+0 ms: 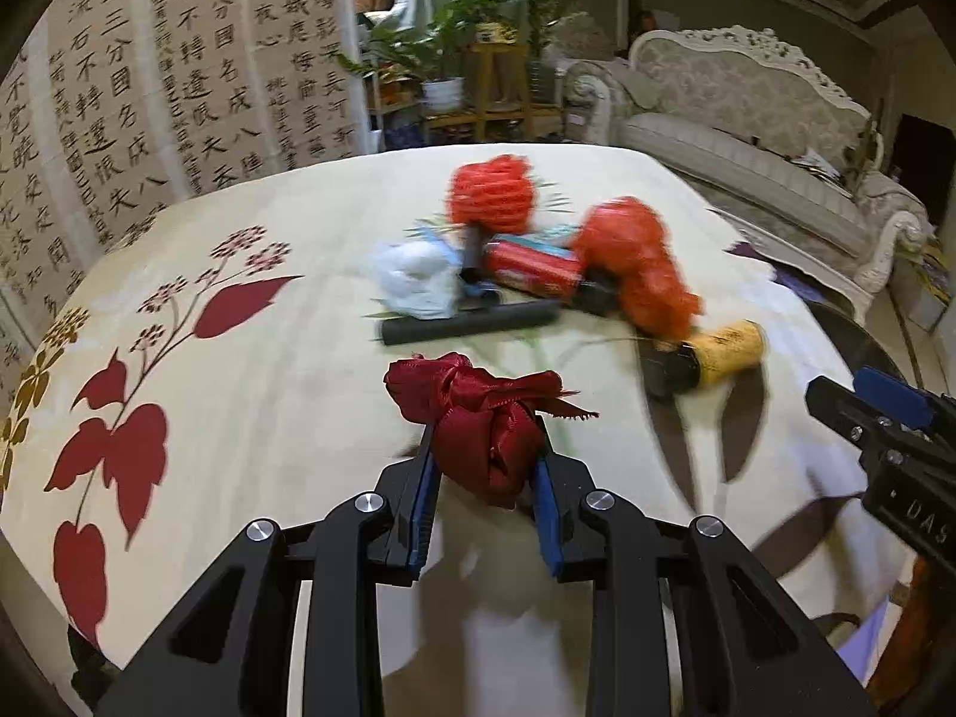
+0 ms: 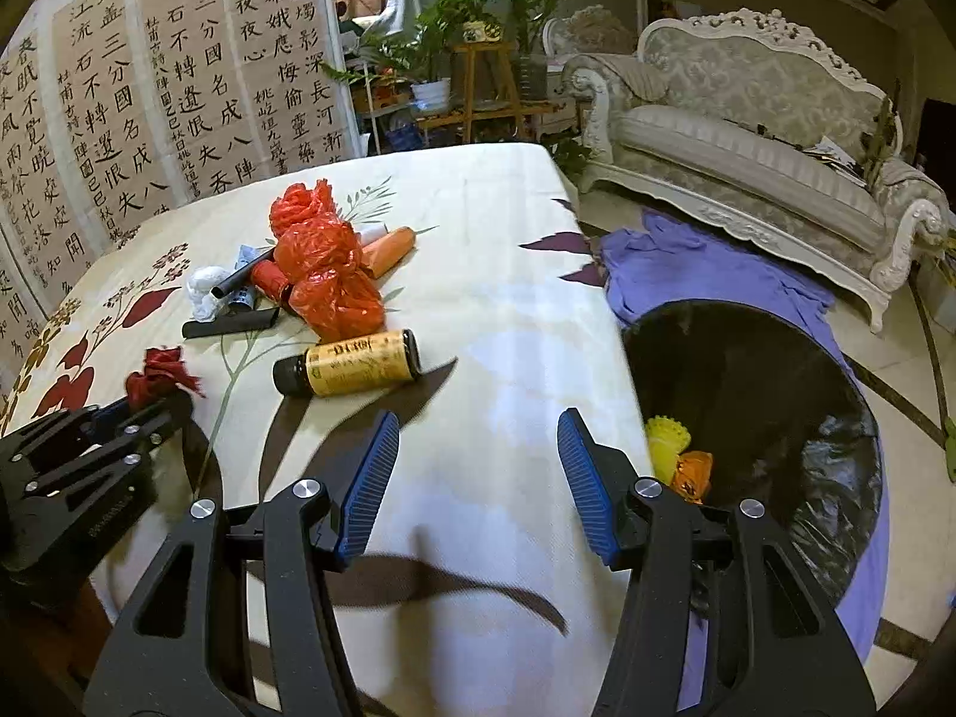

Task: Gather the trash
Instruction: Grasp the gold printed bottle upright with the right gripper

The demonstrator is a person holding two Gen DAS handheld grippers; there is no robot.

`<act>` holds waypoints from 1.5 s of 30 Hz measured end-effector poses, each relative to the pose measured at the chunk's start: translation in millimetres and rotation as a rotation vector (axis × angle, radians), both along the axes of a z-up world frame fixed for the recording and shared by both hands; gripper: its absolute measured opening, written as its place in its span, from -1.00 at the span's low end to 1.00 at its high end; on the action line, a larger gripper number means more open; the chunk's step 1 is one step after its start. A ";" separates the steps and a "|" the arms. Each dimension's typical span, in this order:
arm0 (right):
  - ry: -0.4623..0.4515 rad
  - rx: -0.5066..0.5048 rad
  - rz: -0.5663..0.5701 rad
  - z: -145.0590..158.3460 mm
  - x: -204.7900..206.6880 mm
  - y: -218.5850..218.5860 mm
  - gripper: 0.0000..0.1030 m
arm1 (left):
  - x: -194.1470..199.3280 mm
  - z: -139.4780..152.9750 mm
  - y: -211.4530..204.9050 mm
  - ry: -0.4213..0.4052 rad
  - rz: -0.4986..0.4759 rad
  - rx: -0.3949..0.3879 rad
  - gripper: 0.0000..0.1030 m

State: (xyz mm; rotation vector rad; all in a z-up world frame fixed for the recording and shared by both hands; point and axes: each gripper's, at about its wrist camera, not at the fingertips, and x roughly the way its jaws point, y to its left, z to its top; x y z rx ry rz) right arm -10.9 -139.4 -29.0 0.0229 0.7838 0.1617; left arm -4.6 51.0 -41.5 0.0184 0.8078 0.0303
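Note:
My left gripper (image 1: 485, 448) is shut on a crumpled dark red ribbon (image 1: 487, 412) and holds it above the table; it also shows in the right wrist view (image 2: 160, 375). My right gripper (image 2: 478, 454) is open and empty over the table's near right edge. Trash lies on the table: a yellow-labelled bottle (image 2: 352, 363), crumpled red plastic bags (image 2: 325, 275), a black tube (image 2: 230, 324), a white wad (image 2: 203, 290) and a red can (image 1: 532, 266). A black-lined trash bin (image 2: 771, 394) stands on the floor right of the table, holding yellow and orange scraps (image 2: 681, 457).
The table has a cream floral cloth (image 2: 508, 299). A purple cloth (image 2: 687, 269) lies on the floor by the bin. A sofa (image 2: 747, 137) stands at the right, a calligraphy screen (image 2: 149, 89) at the left, plants (image 2: 454, 24) behind.

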 end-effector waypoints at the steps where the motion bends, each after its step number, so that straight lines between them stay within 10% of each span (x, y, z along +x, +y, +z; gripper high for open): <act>1: 0.005 -0.002 0.002 0.0 4.4 2.1 0.05 | 2.4 0.1 6.0 0.001 0.014 0.001 -0.44; 45: 0.095 -0.125 0.032 -2.3 57.6 64.7 0.05 | 31.2 6.0 101.0 -0.003 0.160 -0.039 -0.44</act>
